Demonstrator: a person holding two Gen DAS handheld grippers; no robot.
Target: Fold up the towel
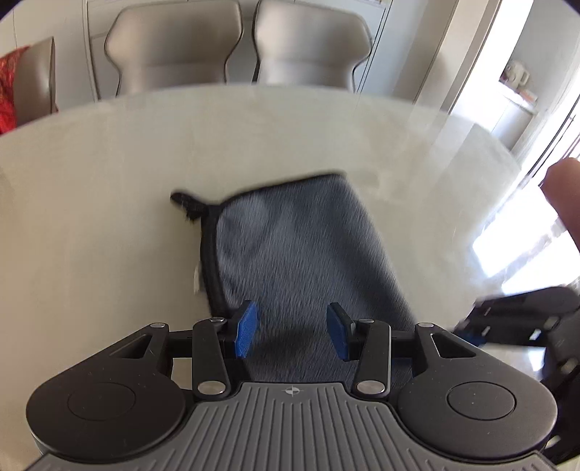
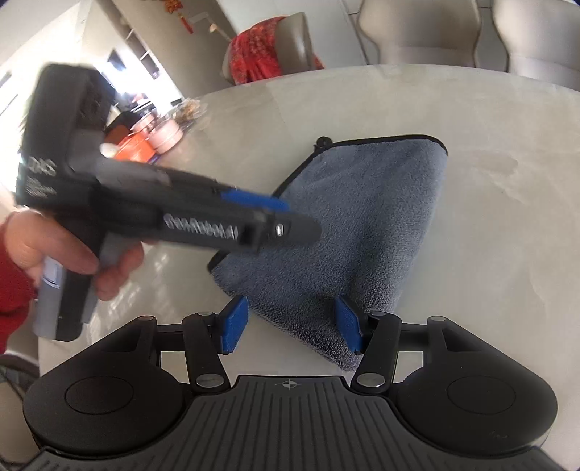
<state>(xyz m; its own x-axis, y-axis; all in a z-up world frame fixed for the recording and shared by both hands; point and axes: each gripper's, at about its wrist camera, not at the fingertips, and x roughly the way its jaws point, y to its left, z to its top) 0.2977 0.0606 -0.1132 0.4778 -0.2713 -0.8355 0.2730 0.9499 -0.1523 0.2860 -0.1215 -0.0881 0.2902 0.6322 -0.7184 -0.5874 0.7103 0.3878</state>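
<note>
Glossy pale table [image 1: 108,217] | plush grey folded towel [image 1: 301,246] | both tongs agape

Place: a home, in its dining area.
Table: a round, pale stone-look table [image 1: 108,181] with a glossy top that mirrors the window light.
Seating: padded beige dining chairs [image 1: 174,47] drawn up at the far rim; another chair draped with a red patterned cloth [image 2: 261,50].
Decoration: a red hanging ornament [image 2: 174,7] on the wall.
Side room: shelving with what looks like a white kettle [image 1: 516,74], in bright daylight.
Clutter: pink round tins and an orange box [image 2: 136,145] past the table's edge.
</note>
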